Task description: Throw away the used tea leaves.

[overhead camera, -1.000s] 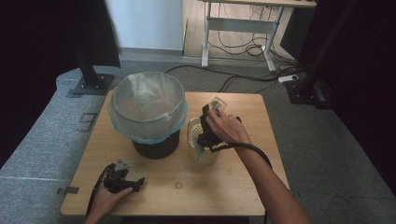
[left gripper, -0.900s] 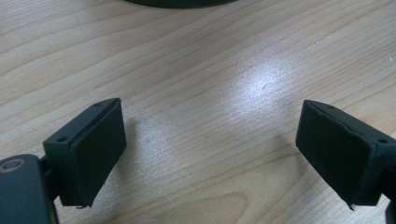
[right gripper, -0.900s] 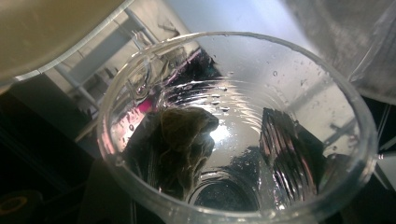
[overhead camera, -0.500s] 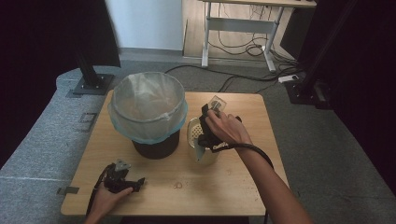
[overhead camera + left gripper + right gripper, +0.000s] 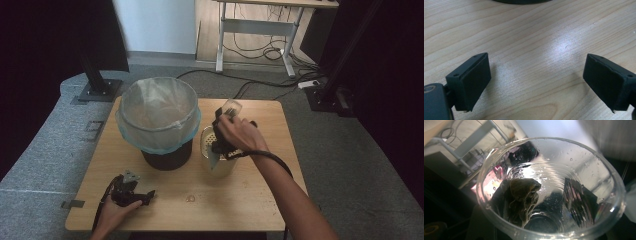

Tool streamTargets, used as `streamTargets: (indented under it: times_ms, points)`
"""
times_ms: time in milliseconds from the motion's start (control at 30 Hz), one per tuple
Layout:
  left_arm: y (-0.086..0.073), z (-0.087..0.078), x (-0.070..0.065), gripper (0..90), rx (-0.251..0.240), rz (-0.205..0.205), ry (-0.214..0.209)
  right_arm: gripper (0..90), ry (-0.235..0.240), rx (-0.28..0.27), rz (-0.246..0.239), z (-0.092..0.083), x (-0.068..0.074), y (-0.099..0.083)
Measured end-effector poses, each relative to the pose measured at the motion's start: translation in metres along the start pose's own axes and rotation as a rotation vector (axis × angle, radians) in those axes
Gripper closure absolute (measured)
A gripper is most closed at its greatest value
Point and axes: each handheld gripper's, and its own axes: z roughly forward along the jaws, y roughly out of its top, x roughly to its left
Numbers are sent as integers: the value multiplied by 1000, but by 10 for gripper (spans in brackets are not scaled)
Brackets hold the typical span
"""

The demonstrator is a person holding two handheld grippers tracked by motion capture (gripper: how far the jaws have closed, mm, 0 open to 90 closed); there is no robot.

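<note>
The right gripper [image 5: 226,116] is clamped on a clear cup [image 5: 549,190] with a wet tea bag [image 5: 522,195] inside, at three o'clock of the lined bin [image 5: 159,112]. At seven o'clock on the table [image 5: 250,200], the left gripper [image 5: 145,196] rests, jaws wide apart with nothing between.

Left gripper [image 5: 131,192] low, fingers spread wide — right gripper [image 5: 223,131] raised, fingers clamped, forearm extended.

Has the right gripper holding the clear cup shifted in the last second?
No. The right gripper and clear cup sit in the same place beside the lined bin.
</note>
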Motion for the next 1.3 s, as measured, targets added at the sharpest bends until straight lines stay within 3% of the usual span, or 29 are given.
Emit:
streamTargets:
  times_ms: [33,67,100,133,167,200,267,333,367,400,433,467,500,533,567,600,633,733,900,1000,1167,1300]
  points:
    - [0,0,0,73,1,3,0,438,-4,-34,-17,-3,1,4]
    - [-1,-1,0,73,3,5,-1,442,-11,-50,8,-4,0,3]
    - [-1,-1,0,73,2,2,-3,443,-19,-12,48,0,-2,-3]
    - [-1,-1,0,72,3,1,-3,443,-7,45,17,6,-2,-7]
    - [0,-1,0,70,5,0,-3,443,8,24,-32,7,-1,-3]
    - [0,-1,0,71,6,1,-3,451,5,1,-52,4,1,1]
    - [-1,-1,0,71,7,7,-4,458,-13,-14,-7,2,-1,1]
    - [0,0,0,67,7,5,-1,459,8,47,-7,10,-7,-5]
    - [0,0,0,65,9,5,2,460,2,12,-73,6,-5,2]
    - [0,0,-1,65,11,6,1,472,-12,-33,-87,-1,-3,7]
    - [0,-1,-1,65,12,8,1,474,-26,-37,-16,-1,-5,4]
    - [0,-1,-1,65,12,12,3,469,-11,18,29,5,-6,-2]
    - [0,0,-1,64,12,11,4,470,5,44,11,6,-9,-6]
    - [0,0,-1,58,13,9,1,471,8,26,-46,3,-8,-3]
    - [1,0,-1,56,15,8,2,476,-16,-9,-62,-4,-6,2]
    - [1,0,-1,56,15,8,2,474,-14,-12,52,-3,-10,-1]
    - [0,0,-1,57,15,9,2,475,-7,10,84,-2,-11,-4]
    - [1,0,-1,56,15,9,0,475,14,-10,76,-4,-10,-4]
    - [1,0,-1,56,14,8,-3,472,84,-34,238,-4,-6,-3]
    - [0,0,-1,55,14,9,-2,469,139,-56,403,-2,-7,-4]
    - [0,0,-1,56,11,8,-1,466,245,-97,797,0,-6,-15]
    - [0,0,-1,56,10,11,4,464,290,-128,1044,0,-3,-30]
